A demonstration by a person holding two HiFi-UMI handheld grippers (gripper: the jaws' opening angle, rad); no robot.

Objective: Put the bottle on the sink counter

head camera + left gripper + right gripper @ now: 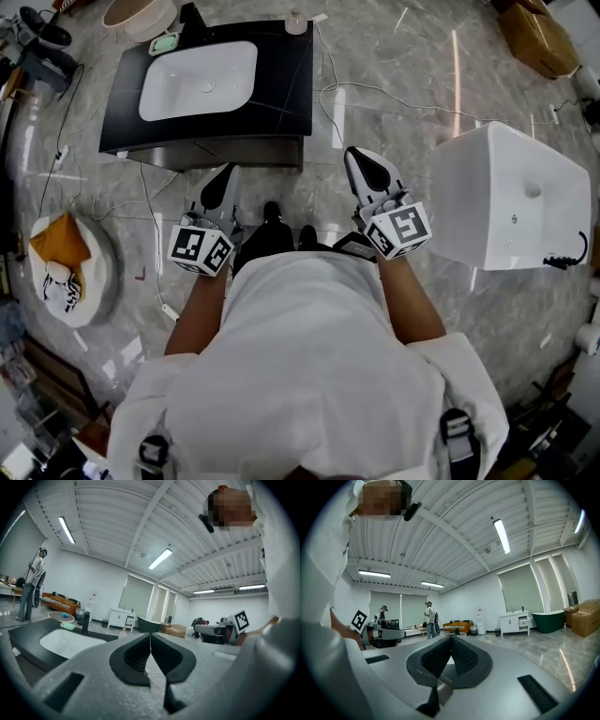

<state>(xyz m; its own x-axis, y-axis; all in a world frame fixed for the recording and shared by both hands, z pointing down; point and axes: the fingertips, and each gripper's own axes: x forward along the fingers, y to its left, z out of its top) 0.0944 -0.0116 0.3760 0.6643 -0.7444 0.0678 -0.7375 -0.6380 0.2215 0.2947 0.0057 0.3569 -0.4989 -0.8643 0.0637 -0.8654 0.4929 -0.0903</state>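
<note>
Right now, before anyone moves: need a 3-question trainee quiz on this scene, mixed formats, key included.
1. True or false: the left gripper is holding the bottle.
2. Where does the bottle stand? A) in the white basin B) at the far right corner of the black sink counter C) on the floor
3. What state are the right gripper's jaws in?

Key:
1. False: the left gripper is shut and empty.
2. B
3. Shut, with nothing between them.

grippers [228, 173] [361, 161]: 2 | sink counter [281, 84]: 1 | bottle [295, 21]: 1 | soap dish [164, 43]: 1 | white tub [511, 192]: 1
</note>
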